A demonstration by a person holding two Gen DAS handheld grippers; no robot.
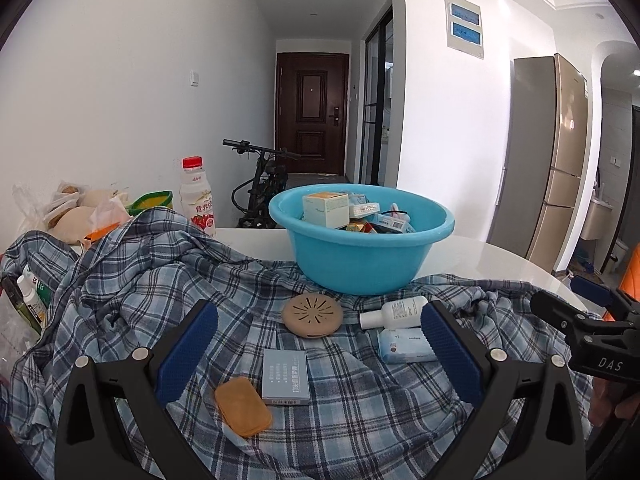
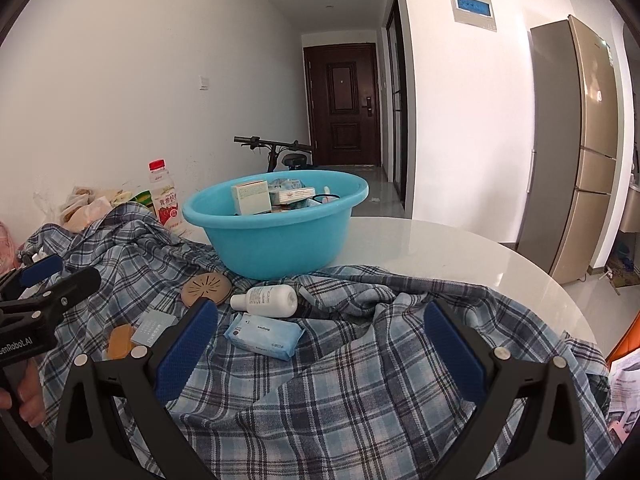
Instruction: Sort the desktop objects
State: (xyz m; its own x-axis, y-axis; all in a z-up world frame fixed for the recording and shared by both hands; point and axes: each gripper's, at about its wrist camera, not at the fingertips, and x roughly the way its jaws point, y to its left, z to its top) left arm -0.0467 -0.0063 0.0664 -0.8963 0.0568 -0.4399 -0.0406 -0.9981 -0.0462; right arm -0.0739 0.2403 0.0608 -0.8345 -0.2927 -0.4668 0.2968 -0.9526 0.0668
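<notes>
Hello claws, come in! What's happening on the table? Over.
Left claw open, empty. Right claw open, empty. Round blue plastic basin part-filled; grey flat box and white lying bottle wait on rumpled plaid cloth. Nothing blocking.

A lived-in home — a hallway front door (image 1: 312,114), parked bicycle (image 1: 260,184) and tall fridge (image 1: 556,152) say so.

Right gripper (image 2: 320,344) stood wide apart, empty, over the plaid shirt (image 2: 340,392) spread on the white table (image 2: 460,256). A tissue pack (image 2: 264,335) lay just beside its left finger, a white bottle (image 2: 266,300) on its side behind that. The blue basin (image 2: 276,232) held boxes. The left gripper (image 2: 44,280) showed at the left edge, near a tan disc (image 2: 207,288), grey card (image 2: 154,329) and orange pad (image 2: 120,342).
</notes>
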